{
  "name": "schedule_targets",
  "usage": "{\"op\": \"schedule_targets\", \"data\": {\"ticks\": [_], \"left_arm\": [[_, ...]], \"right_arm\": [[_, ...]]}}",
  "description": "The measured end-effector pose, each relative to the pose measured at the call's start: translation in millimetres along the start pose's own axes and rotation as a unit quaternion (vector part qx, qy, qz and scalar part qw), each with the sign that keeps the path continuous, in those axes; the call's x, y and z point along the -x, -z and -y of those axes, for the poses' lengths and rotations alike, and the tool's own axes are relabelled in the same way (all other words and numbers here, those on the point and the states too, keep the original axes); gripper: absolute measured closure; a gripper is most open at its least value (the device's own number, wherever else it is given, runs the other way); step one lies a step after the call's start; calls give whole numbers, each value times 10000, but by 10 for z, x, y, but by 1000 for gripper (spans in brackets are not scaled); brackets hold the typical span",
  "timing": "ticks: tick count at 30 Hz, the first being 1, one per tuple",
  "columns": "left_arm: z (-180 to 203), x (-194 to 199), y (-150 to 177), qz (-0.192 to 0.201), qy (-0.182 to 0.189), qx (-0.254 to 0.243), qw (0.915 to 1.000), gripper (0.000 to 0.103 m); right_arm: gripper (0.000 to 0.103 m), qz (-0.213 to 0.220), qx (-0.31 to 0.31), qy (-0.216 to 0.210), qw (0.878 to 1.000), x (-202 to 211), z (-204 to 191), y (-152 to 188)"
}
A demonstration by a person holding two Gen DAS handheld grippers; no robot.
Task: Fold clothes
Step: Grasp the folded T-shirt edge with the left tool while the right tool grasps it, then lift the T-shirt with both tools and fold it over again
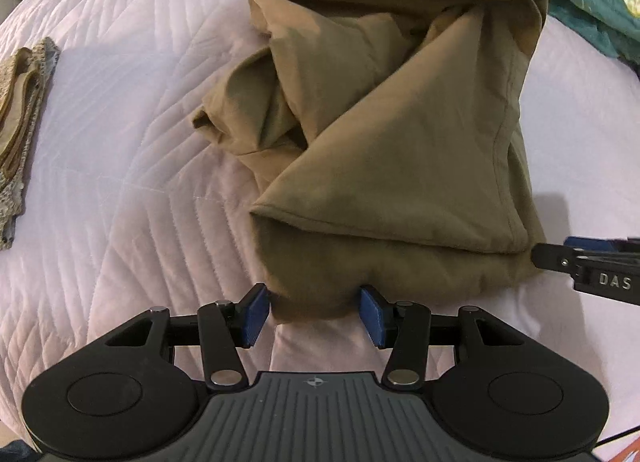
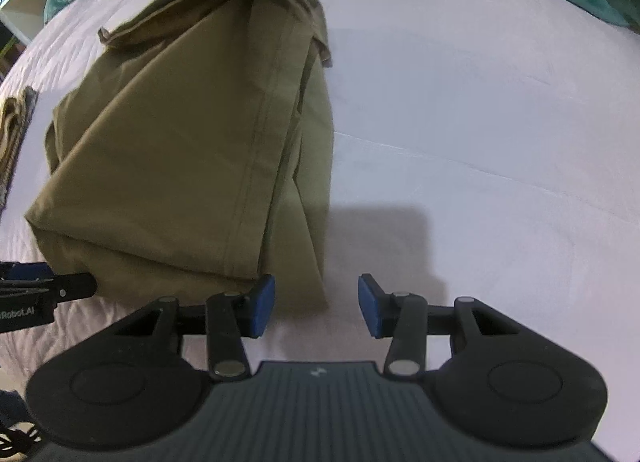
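A small folded garment [image 1: 22,117] lies far left on the pale quilt [image 1: 120,181]. The olive garment [image 1: 380,149] sits mid-bed, its near edge between the left gripper's [image 1: 316,312] parted pads. The right gripper [image 2: 316,304] gapes at its near right corner, holding nothing.

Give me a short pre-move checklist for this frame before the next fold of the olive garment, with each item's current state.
1. Left claw astride the near edge of the olive garment: ok, cloth lies between the blue pads.
2. Left claw clamped on that edge: not ok, pads stand apart.
3. Right claw over the garment's near corner: ok, the corner lies by its left pad.
4. Right claw gripping: not ok, jaws open, mostly bare quilt between them.
5. Garment lying flat: not ok, its left side is bunched.
6. Folded pile clear of the garment: ok, a strip of quilt lies between.
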State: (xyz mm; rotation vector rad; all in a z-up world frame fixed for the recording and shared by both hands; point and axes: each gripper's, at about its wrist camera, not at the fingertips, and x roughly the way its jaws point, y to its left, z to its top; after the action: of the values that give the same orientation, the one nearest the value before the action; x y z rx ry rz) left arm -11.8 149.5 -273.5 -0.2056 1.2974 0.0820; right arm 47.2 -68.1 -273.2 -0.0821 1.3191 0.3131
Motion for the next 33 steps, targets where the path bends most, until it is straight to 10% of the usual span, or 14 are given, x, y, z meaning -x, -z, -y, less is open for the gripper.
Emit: {"op": "schedule_targets", "data": {"ticks": [11, 15, 18, 33], "left_arm": [[-15, -152, 73, -52, -53, 27, 10000, 53], [-33, -201, 77, -87, 22, 67, 9999, 59], [-9, -189, 76, -88, 177, 9, 9998, 82], [-64, 79, -35, -25, 347, -176, 9992, 95]], "right_arm": [[59, -62, 19, -158, 9999, -140, 2, 69], [87, -98, -89, -394, 9991, -151, 11, 61], [95, -125, -115, -473, 9987, -151, -9, 47], [97, -9, -156, -585, 9982, 137, -47, 36]]}}
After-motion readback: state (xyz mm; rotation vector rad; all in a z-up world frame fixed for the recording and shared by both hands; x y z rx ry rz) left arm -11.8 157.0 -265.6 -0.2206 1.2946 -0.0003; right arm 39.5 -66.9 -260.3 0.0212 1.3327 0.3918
